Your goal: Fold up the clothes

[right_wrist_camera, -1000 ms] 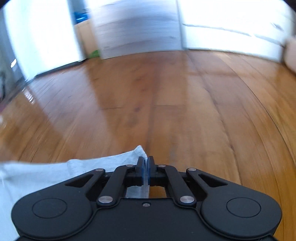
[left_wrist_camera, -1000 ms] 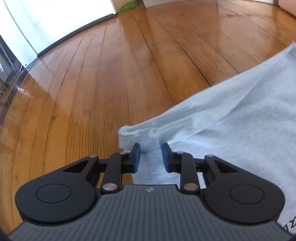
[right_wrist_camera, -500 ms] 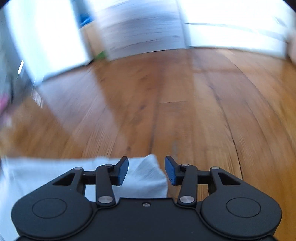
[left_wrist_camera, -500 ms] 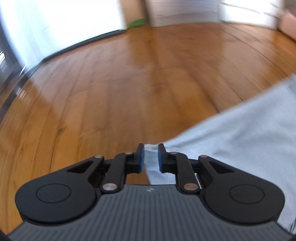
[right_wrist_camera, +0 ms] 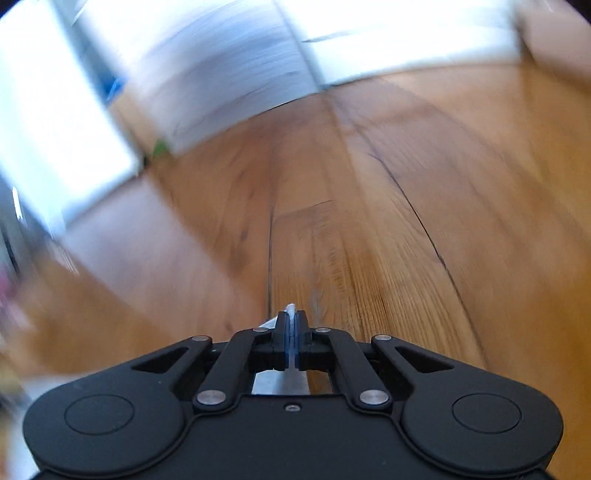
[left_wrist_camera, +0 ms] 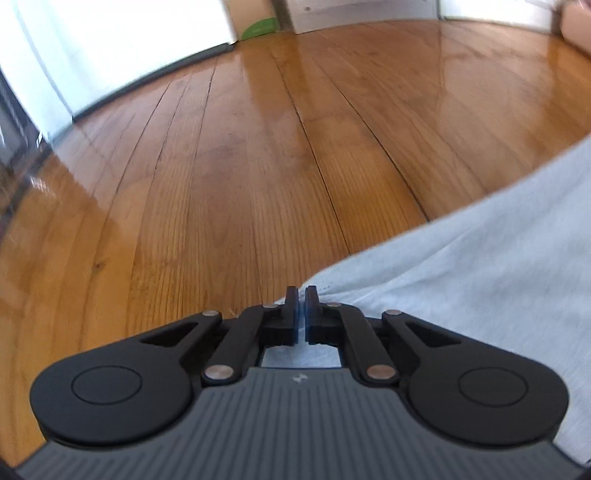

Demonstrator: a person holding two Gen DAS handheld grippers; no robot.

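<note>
A pale grey garment point(left_wrist_camera: 461, 280) lies spread on the wooden floor point(left_wrist_camera: 240, 177), filling the lower right of the left wrist view. My left gripper point(left_wrist_camera: 300, 308) pinches the garment's corner, its jaws closing tight on the fabric. In the blurred right wrist view, my right gripper point(right_wrist_camera: 293, 330) is closing on another corner of the garment point(right_wrist_camera: 280, 382). A small tip of cloth pokes out beyond its fingertips. The rest of the garment is hidden behind the gripper body there.
Glossy wood planks point(right_wrist_camera: 424, 221) stretch ahead of both grippers. White walls or doors with a dark baseboard point(left_wrist_camera: 147, 79) stand at the far side, with a green object point(left_wrist_camera: 258, 27) beside them. A pale box point(left_wrist_camera: 576, 26) sits at the far right.
The left jaws have shut on the garment corner and lifted it slightly. The right jaws opened, then shut again on the cloth, and the right view has rolled and blurred.
</note>
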